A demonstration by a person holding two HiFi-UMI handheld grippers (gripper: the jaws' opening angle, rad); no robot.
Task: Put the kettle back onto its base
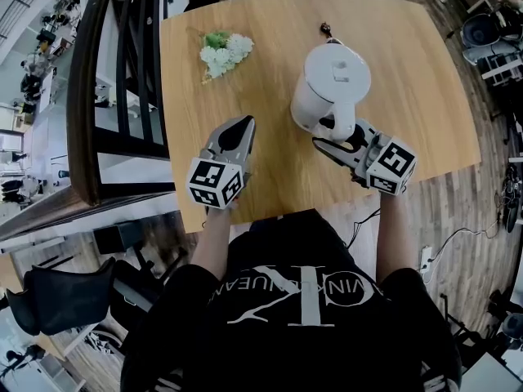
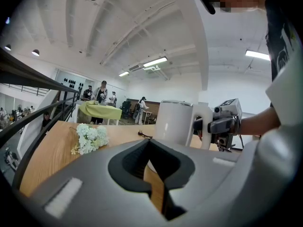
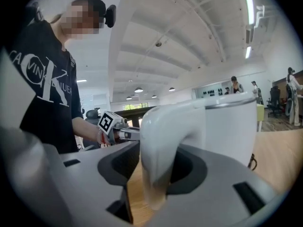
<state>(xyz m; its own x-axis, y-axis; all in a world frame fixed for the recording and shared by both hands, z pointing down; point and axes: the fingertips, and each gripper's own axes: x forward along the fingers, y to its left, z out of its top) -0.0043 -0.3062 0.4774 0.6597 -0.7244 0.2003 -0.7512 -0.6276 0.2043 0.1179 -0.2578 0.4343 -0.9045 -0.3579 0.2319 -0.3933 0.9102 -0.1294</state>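
A white electric kettle stands upright on the wooden table, with a dark cord end just behind it. No separate base shows; whatever is under the kettle is hidden. My right gripper reaches in from the near side with the kettle's handle between its jaws. A strip of table shows between the handle and one jaw, so the jaws are open around it. My left gripper hovers left of the kettle, shut and empty, pointing at it.
A bunch of white artificial flowers lies at the table's far left. A dark stair railing runs along the table's left edge. People and furniture stand far off in the room.
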